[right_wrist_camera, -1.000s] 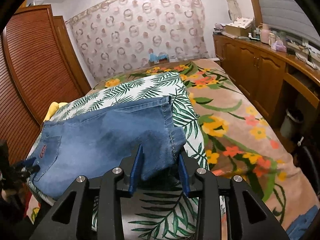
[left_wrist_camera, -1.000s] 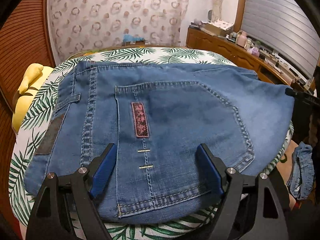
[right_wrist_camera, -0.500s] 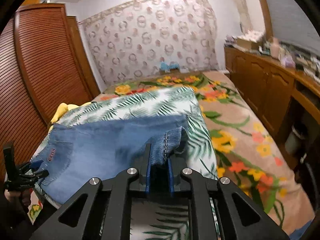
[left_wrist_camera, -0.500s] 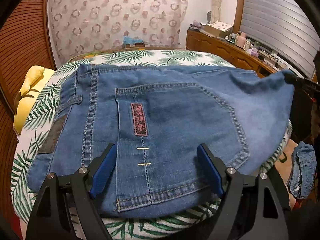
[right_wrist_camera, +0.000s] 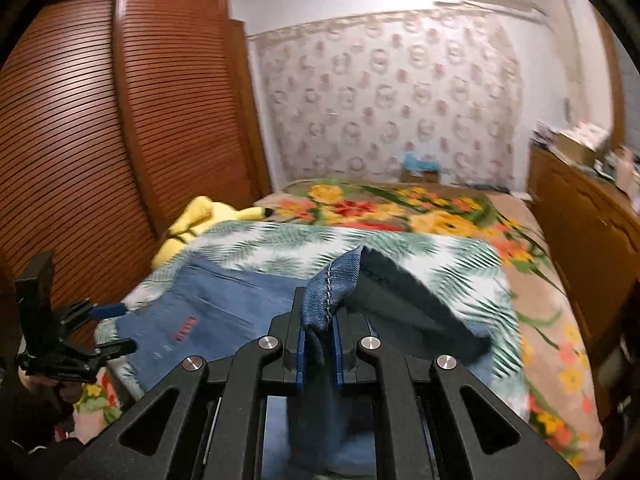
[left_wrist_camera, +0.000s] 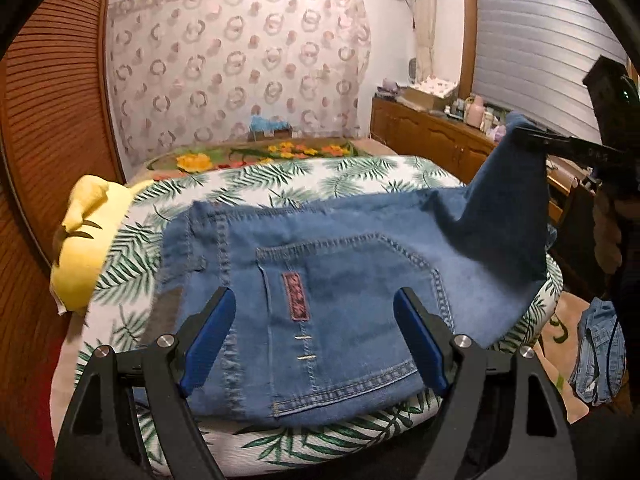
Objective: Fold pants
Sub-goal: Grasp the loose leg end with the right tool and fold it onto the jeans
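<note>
Two tongs, right tongs [right_wrist_camera: 319, 350] pinching lifted jeans [right_wrist_camera: 224, 320]

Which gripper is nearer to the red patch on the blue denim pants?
Left. The left gripper hovers open over the red patch; the right gripper pinches the blue denim pants at the raised far end.

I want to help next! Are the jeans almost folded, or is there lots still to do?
Just started. Done: the jeans lie spread on the leafy cover, pocket side up. In hand: the right gripper has pinched the leg end and holds it off the cover. The left gripper is open, holding nothing. Left: all the folds.
</note>
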The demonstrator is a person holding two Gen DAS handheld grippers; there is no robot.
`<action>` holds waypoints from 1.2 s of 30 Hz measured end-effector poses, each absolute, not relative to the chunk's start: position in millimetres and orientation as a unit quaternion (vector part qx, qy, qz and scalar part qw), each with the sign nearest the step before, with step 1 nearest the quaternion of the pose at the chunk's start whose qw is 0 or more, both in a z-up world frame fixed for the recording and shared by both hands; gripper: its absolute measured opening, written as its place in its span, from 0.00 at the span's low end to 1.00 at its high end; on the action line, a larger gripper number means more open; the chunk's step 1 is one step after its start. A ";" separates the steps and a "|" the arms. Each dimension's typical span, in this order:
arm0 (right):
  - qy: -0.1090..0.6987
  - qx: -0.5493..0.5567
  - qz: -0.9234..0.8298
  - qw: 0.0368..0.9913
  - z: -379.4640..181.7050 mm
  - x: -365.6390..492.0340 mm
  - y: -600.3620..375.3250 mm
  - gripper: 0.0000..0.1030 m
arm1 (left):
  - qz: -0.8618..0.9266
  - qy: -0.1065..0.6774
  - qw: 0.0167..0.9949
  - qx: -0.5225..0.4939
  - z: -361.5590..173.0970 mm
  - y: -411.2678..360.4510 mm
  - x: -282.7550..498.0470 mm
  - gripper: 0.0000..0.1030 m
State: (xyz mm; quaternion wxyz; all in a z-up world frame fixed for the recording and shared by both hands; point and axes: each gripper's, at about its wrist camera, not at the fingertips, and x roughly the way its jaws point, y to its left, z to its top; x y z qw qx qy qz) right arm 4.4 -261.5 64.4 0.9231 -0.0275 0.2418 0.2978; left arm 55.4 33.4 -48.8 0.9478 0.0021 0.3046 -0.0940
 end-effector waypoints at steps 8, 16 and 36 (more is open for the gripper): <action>0.234 -0.051 0.370 0.898 67.4 20.1 -214.4 0.10 | -0.078 0.303 0.950 -0.003 -42.8 50.2 53.2 0.80; 0.270 -0.086 0.397 0.873 45.4 51.8 -199.4 0.11 | -0.073 0.310 0.948 -0.009 -49.7 53.0 55.1 0.80; 0.279 -0.101 0.364 0.883 28.4 69.8 -221.6 0.41 | -0.078 0.325 0.942 -0.017 -64.8 49.8 61.5 0.80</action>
